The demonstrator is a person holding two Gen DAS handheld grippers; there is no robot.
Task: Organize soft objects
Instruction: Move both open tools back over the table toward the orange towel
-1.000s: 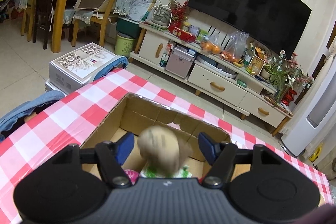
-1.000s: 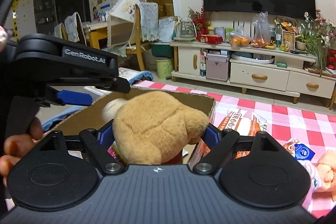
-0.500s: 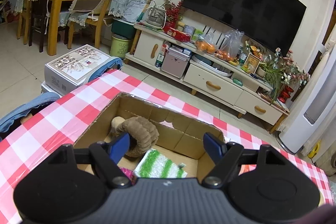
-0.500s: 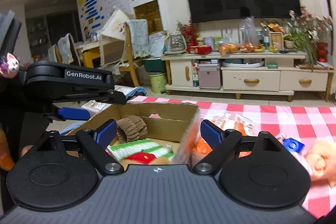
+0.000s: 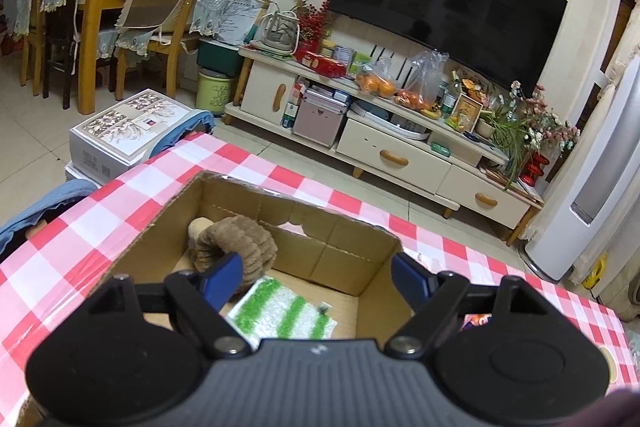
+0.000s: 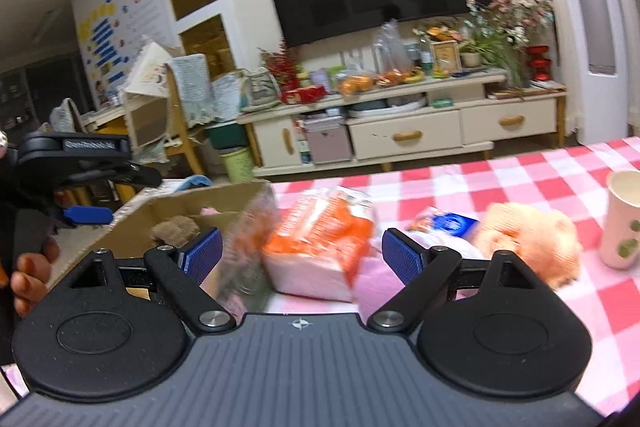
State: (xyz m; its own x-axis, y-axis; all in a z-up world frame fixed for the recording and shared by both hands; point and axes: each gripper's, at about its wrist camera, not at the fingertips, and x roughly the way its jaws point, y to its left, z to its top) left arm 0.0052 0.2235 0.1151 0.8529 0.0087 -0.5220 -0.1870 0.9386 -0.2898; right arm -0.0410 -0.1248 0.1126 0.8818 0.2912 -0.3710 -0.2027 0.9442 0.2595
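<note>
Both tongs, left and right, gape empty; green bin reads "CLEAN".

My cardboard box sits open on the checked cloth. Inside, a brown plush toy slumps at ten o'clock — a green-striped cloth lies flat at six. Outside, toward three o'clock, an orange plush rests beside a tissue pack.

soft, even indoor light; fisheye bends the edges; left view sharp, right view smeared by motion blur
</note>
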